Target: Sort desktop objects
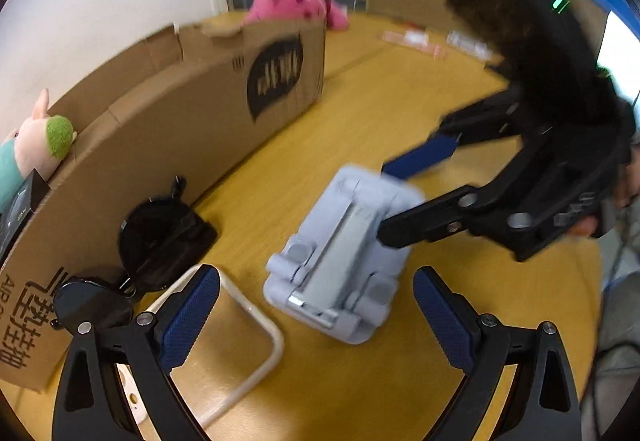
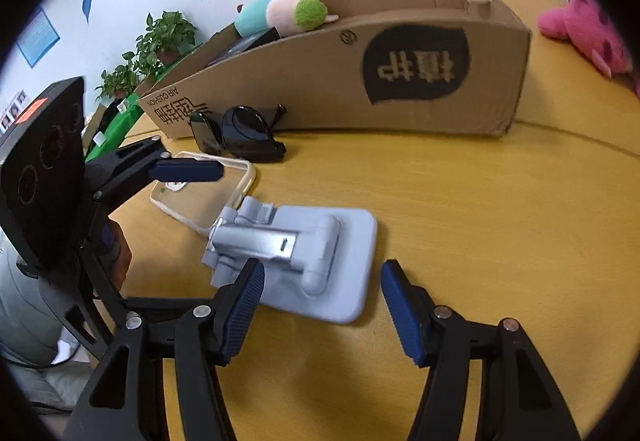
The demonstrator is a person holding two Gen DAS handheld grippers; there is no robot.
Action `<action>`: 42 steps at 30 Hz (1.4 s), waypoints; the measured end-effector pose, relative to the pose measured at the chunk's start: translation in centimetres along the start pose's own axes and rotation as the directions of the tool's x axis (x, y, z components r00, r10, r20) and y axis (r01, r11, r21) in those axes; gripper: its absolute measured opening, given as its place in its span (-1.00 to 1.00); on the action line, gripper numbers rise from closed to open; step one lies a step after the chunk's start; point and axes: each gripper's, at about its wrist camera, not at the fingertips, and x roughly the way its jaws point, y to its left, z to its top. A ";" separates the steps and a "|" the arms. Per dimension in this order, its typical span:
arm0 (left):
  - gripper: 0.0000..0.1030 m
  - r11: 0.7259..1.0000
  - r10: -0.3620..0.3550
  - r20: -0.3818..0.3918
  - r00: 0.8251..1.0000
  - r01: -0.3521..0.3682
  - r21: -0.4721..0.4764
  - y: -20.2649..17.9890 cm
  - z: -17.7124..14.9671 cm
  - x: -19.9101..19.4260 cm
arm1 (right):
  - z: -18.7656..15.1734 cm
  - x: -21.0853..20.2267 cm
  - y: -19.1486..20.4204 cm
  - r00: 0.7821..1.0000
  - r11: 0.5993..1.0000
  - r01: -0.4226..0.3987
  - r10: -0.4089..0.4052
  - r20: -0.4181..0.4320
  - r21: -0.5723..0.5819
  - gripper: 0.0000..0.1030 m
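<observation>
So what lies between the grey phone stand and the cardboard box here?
In the right wrist view, the clear phone case and black sunglasses lie between the phone stand and the cardboard box.

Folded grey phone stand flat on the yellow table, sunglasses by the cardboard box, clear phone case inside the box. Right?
One thing is off: the clear phone case is not inside the cardboard box. It lies on the yellow table, next to the phone stand and in front of the sunglasses. The right wrist view shows it.
</observation>
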 end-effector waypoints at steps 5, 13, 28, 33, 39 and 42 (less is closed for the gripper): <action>0.73 0.995 0.012 -0.036 0.999 -0.015 -0.097 0.6 -0.3 0.7 | -0.4 0.2 0.8 0.998 0.996 0.068 -0.068 0.008 -0.052 -0.10; 0.20 0.977 -0.010 -0.020 1.000 0.005 -0.214 1.4 -1.0 -0.5 | -0.5 0.0 0.2 0.998 0.999 0.051 -0.051 0.023 -0.004 -0.27; -0.31 0.894 -0.067 -0.008 0.998 0.056 -0.445 4.0 -1.2 -1.0 | -1.0 -0.4 0.3 0.998 0.999 0.052 -0.052 0.020 -0.001 -0.27; -0.31 0.916 -0.040 0.001 0.999 0.037 -0.400 3.1 -0.5 -2.2 | -1.2 -0.6 0.0 0.999 0.999 0.040 -0.040 0.015 0.004 -0.29; 0.09 0.942 -0.038 0.035 0.999 0.047 -0.333 1.1 1.3 -3.3 | -1.9 -1.9 -1.4 0.998 0.998 0.059 -0.060 0.010 0.032 -0.35; 0.09 0.943 -0.063 -0.004 0.998 0.059 -0.327 0.1 1.6 -2.0 | -2.5 -2.8 -2.5 0.996 0.995 0.084 -0.085 0.015 0.061 -0.36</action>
